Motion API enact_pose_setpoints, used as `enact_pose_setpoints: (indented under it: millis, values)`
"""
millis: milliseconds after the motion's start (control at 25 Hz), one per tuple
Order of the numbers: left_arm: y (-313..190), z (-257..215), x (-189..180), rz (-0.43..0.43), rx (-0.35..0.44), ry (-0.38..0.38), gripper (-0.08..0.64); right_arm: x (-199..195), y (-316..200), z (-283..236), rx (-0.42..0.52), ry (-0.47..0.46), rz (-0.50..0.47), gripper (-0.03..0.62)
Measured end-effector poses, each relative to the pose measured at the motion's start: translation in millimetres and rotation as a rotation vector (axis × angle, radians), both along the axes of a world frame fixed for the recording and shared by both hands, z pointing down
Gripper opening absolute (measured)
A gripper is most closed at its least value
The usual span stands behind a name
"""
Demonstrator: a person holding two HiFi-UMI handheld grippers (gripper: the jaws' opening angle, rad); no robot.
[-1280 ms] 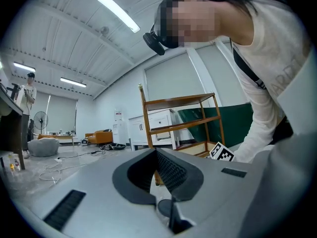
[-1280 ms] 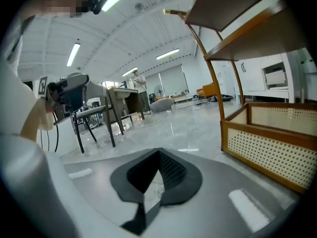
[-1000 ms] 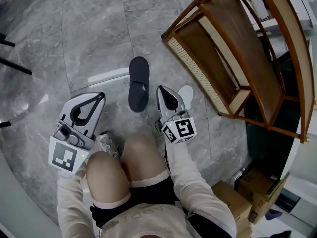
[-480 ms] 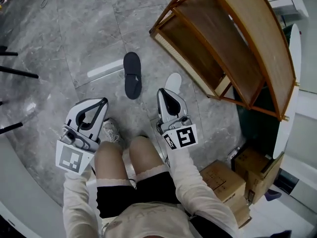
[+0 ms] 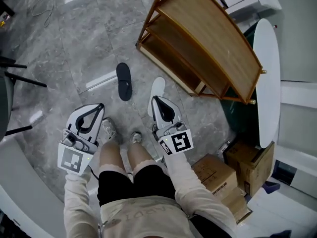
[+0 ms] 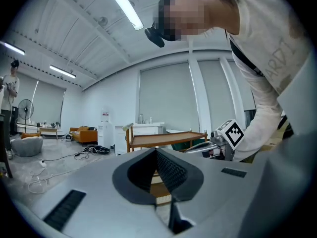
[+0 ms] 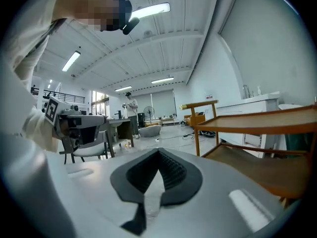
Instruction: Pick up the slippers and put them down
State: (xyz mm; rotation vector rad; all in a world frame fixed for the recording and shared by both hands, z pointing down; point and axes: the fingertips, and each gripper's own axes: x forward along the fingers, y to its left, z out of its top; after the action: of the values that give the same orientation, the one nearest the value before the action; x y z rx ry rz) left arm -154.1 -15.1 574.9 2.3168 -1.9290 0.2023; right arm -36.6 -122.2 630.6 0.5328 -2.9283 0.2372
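A dark slipper (image 5: 124, 81) lies on the grey marble floor, sole up or flat I cannot tell. A white slipper (image 5: 157, 89) lies to its right, its near end hidden behind my right gripper (image 5: 156, 101). That gripper is held high above the floor, jaws shut, with nothing between them (image 7: 158, 151). My left gripper (image 5: 98, 108) hangs level with it at the left, also shut and empty (image 6: 156, 150). Neither gripper touches a slipper. Each gripper view looks out level across the room and shows no slipper.
A wooden shelf rack (image 5: 198, 48) stands to the right of the slippers. Cardboard boxes (image 5: 218, 175) and a white round table (image 5: 267, 83) lie further right. Black stand legs (image 5: 20, 78) reach in from the left. The person's shoes (image 5: 109, 129) are just below the grippers.
Both grippers have risen well above the floor as the person stood up from a crouch. The slippers stayed where they lay and now look smaller and farther off.
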Motion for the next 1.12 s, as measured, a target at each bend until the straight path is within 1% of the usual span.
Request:
enact_pose_setpoints:
  millis: [120,280,480,720,960,1120]
  values:
    - [-1,-50,10,-0.012,0.012,0.007,0.002,13,2,-51,0.010,-0.001,0.014,0.009]
    - [4,-112,24,-0.049,0.041,0.031,0.003,34,9,-113,0.019,0.000,0.029,0.009]
    - [13,-168,43,-0.088,0.066,0.047,0.003,58,21,-174,0.043,0.007,0.002,0.008]
    - [22,-215,66,-0.099,0.072,0.028,0.003,81,31,-226,0.063,0.003,-0.013,0.008]
    - [27,-255,87,-0.101,0.102,0.018,0.003,100,35,-264,0.067,-0.011,0.003,0.008]
    - [30,-279,98,-0.093,0.135,0.004,0.002,109,37,-286,0.091,-0.020,0.004,0.008]
